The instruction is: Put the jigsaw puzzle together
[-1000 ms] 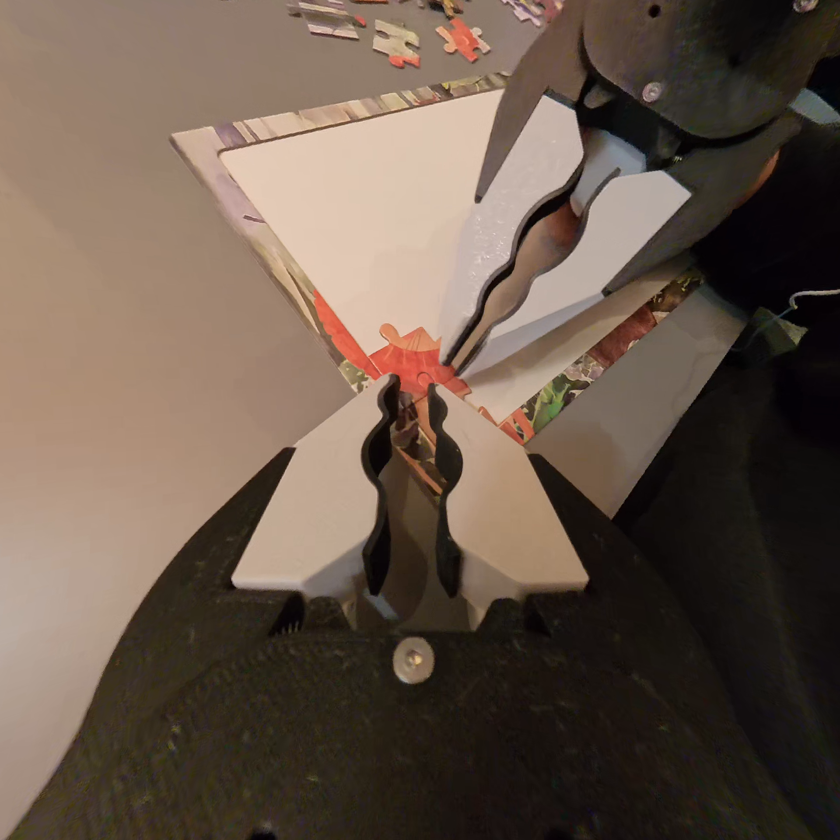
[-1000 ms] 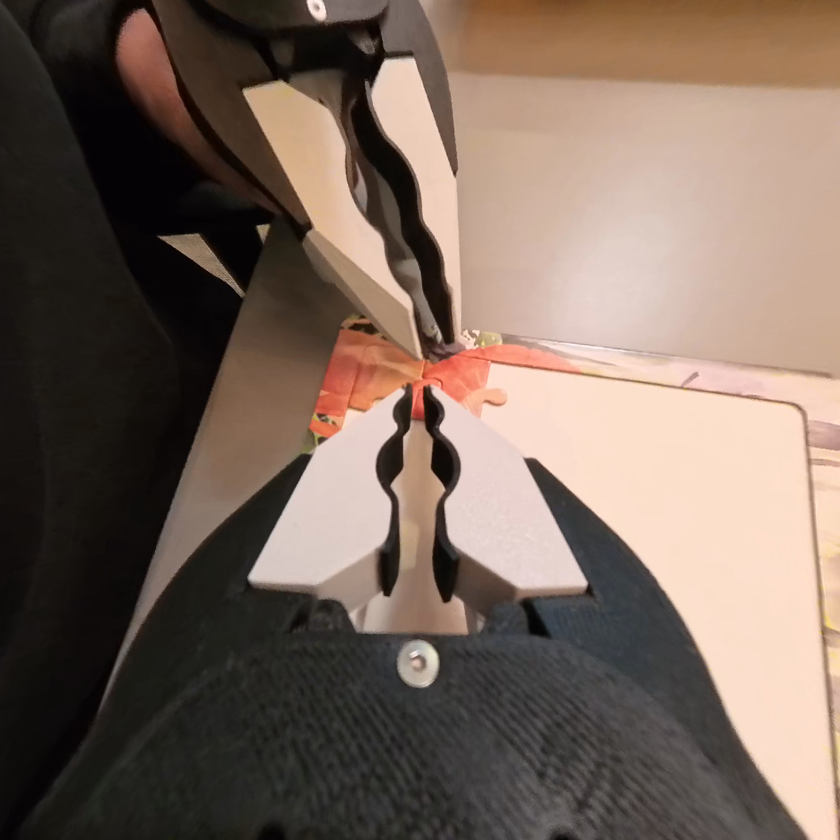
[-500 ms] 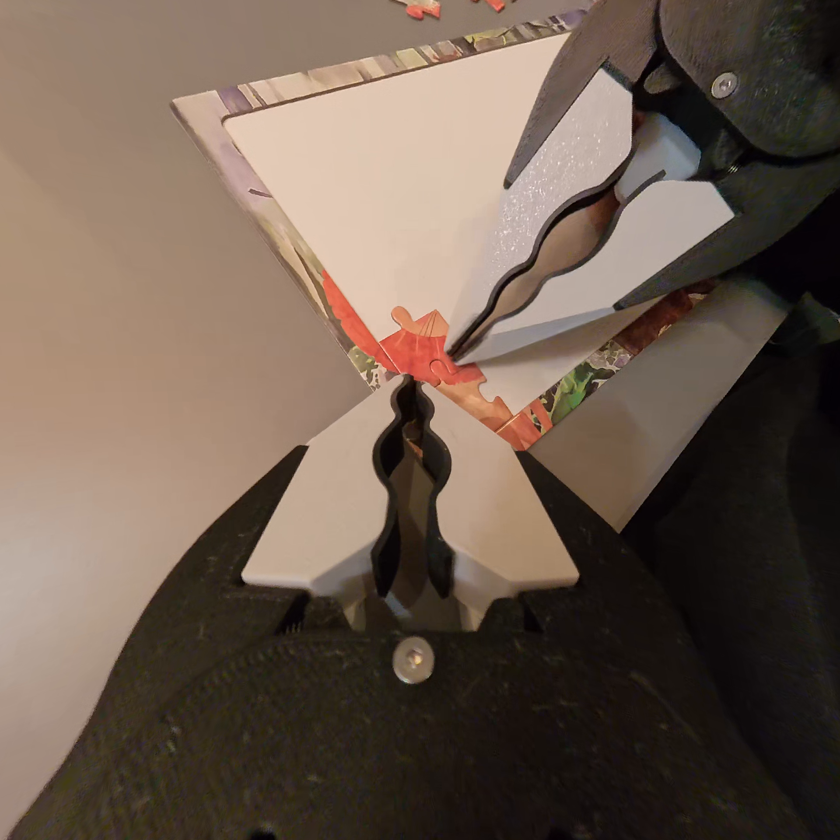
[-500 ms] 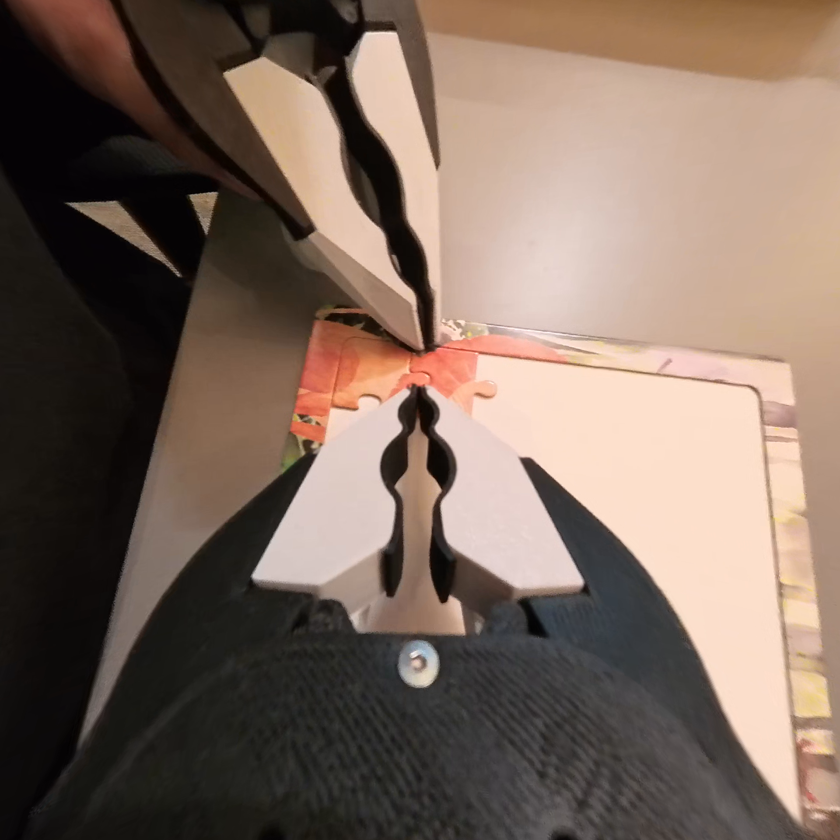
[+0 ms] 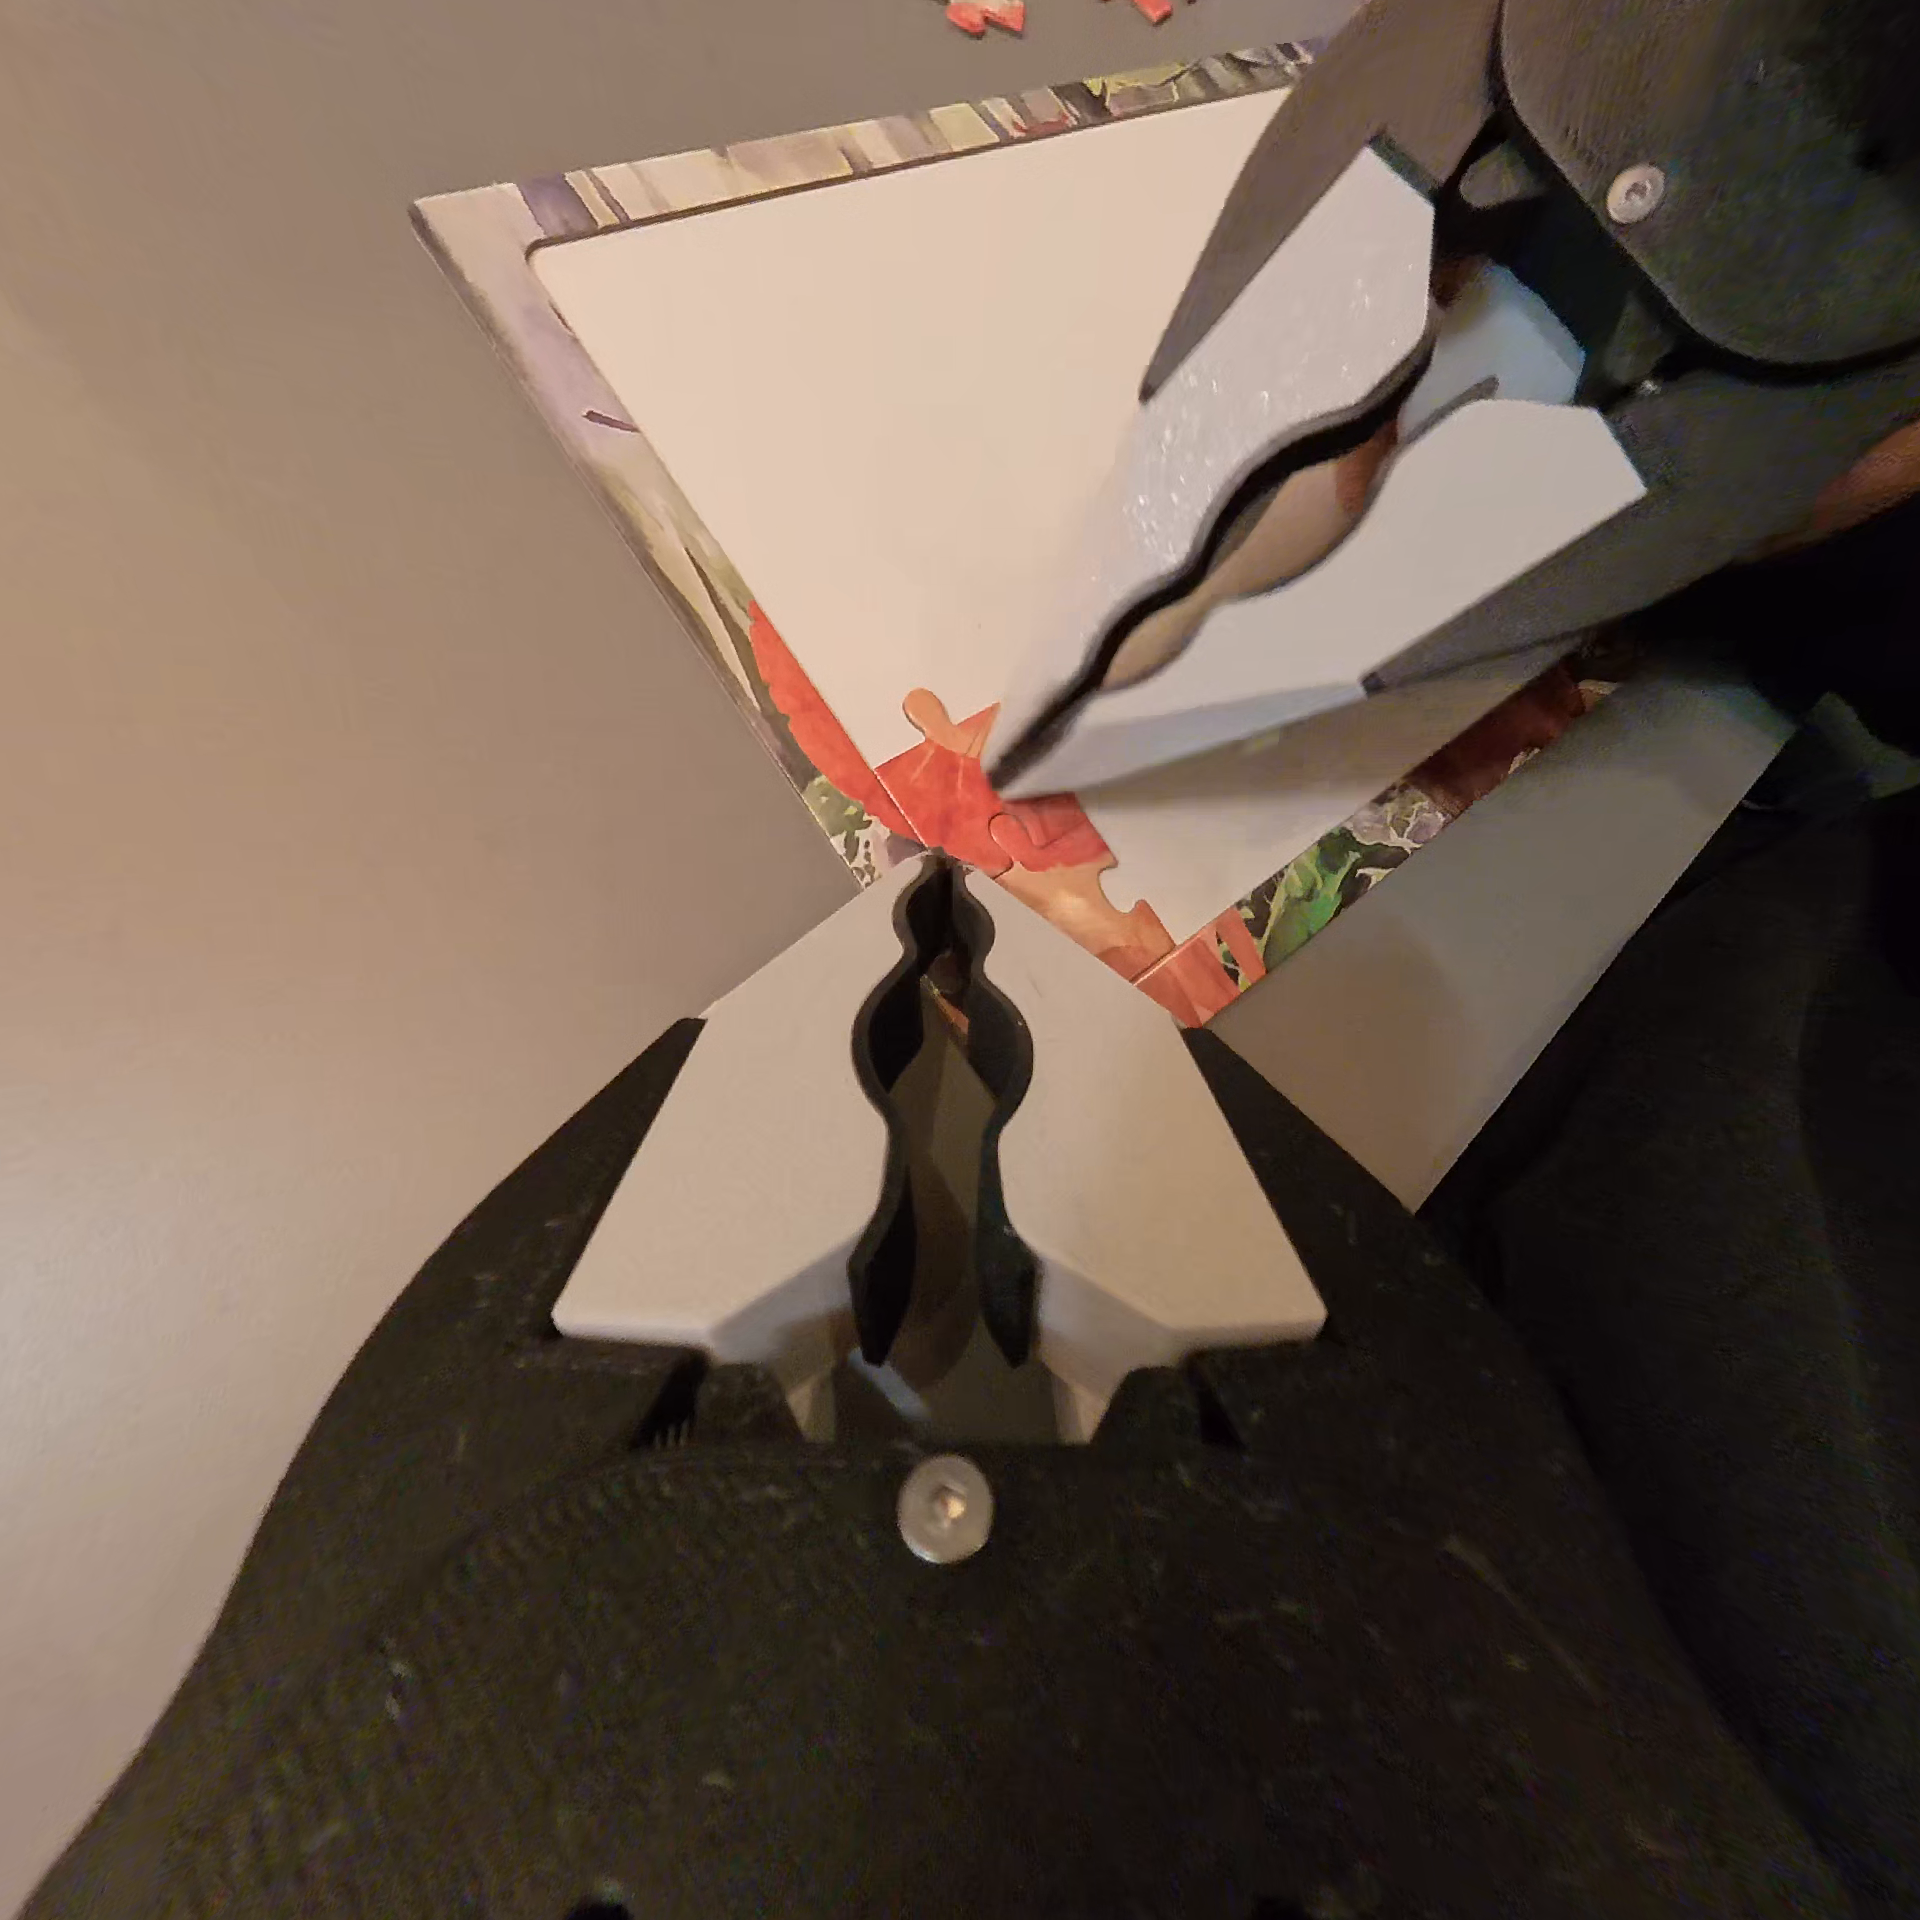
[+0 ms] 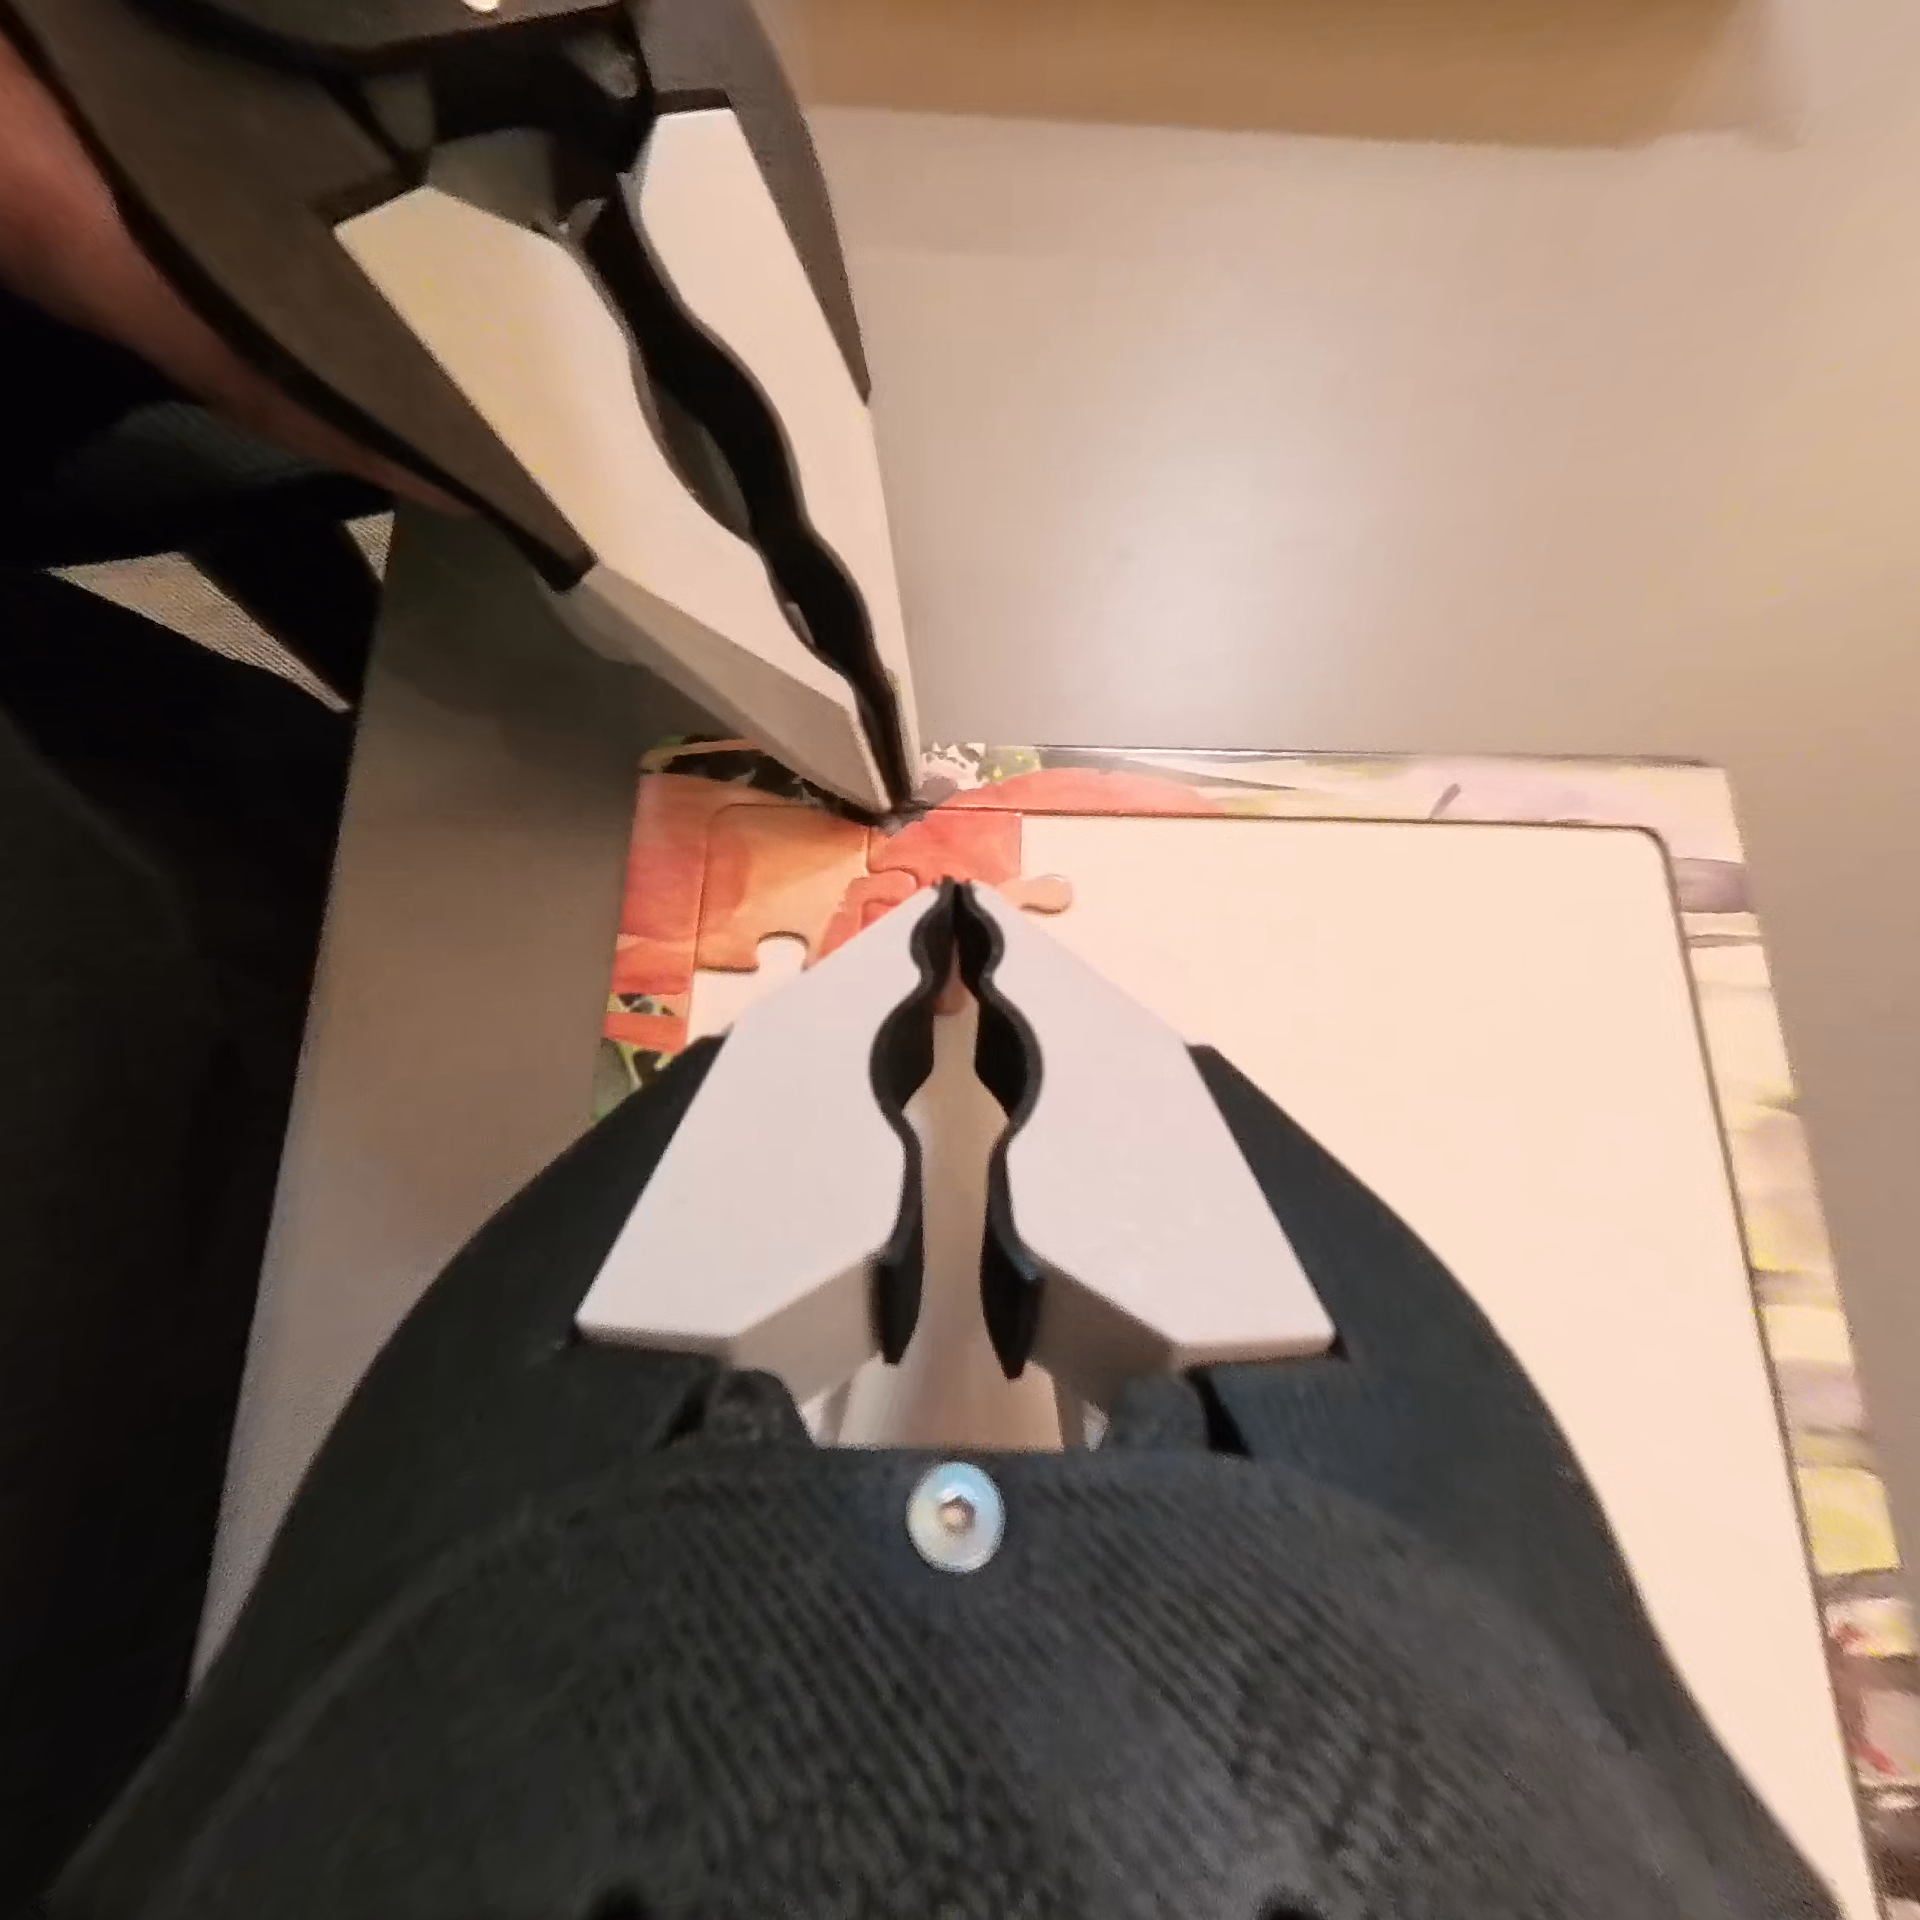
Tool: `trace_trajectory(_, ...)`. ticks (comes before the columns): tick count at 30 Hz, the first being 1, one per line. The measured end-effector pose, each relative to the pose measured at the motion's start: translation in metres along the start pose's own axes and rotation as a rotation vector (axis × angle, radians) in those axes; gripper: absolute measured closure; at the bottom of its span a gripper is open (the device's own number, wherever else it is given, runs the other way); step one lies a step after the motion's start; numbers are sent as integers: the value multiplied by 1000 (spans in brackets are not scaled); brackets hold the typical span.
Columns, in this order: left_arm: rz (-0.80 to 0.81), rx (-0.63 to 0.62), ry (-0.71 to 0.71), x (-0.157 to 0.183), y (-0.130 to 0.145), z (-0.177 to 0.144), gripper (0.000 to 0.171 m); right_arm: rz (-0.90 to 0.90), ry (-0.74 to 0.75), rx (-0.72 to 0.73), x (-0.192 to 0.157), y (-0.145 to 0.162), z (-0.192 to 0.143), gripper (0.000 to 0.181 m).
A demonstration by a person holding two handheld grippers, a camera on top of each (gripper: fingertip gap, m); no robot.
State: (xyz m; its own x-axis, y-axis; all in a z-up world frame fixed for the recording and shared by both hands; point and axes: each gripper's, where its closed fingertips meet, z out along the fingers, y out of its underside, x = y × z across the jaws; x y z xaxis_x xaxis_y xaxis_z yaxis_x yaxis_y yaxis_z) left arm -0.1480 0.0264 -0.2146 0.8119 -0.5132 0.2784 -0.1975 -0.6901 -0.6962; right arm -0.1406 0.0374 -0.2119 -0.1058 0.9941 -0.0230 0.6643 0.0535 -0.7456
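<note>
A puzzle tray [image 5: 883, 416] with a white inside and a printed border lies on the grey table; it also shows in the right wrist view [image 6: 1351, 1039]. A few red and orange pieces [image 5: 940, 795] lie joined in its near corner, also in the right wrist view [image 6: 790, 883]. My left gripper [image 5: 940, 857] is shut and empty, its tips at the tray's border by that corner. My right gripper [image 6: 954, 888] is shut and empty, its tips down on the red piece [image 6: 961, 842]. Each gripper shows in the other's view, the right [image 5: 997, 774] and the left [image 6: 894, 805].
Loose puzzle pieces [image 5: 982, 10] lie on the table beyond the tray's far side. The table edge [image 5: 1558, 935] runs close by the tray's corner, with a person's dark clothing [image 5: 1714, 1351] past it. The grey table top [image 5: 312, 727] spreads left of the tray.
Both grippers have closed from slightly open to shut. The left gripper's tips have drawn back from over the pieces to the tray's corner border. The right gripper's tips stay on the red piece.
</note>
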Motion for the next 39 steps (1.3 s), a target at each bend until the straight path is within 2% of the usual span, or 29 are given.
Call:
trace_trajectory(4, 28, -3, -20, -1, 2, -2, 171, 6, -85, 1, -12, 0, 1, 181)
trace_trajectory(7, 31, -3, -23, -2, 2, -3, 171, 8, 13, 0, 5, 0, 0, 181)
trace_trajectory(13, 50, 11, -58, -8, 1, -7, 171, 10, 78, 13, 20, -1, -8, 181)
trace_trajectory(17, 6, 56, -90, -23, -3, -19, 171, 48, 45, 68, 19, -6, -21, 181)
trace_trajectory(20, -24, 81, -115, -34, -5, -24, 171, 87, 158, 32, 40, 6, -26, 181)
trace_trajectory(25, 24, 98, -194, -51, -14, -30, 171, 102, 300, 149, 80, -9, -70, 180)
trace_trajectory(28, 47, 147, -210, -58, -36, -34, 171, 55, 409, 174, 110, -12, -100, 179)
trace_trajectory(32, 133, 242, -170, -46, -88, -33, 171, -21, 535, 204, 148, -10, -135, 175)
trace_trajectory(35, 205, 278, -124, -40, -128, -14, 171, -12, 566, 253, 167, -1, -151, 167)
trace_trajectory(39, 242, 268, 0, -34, -172, 27, 171, 63, 547, 312, 173, 17, -164, 165)
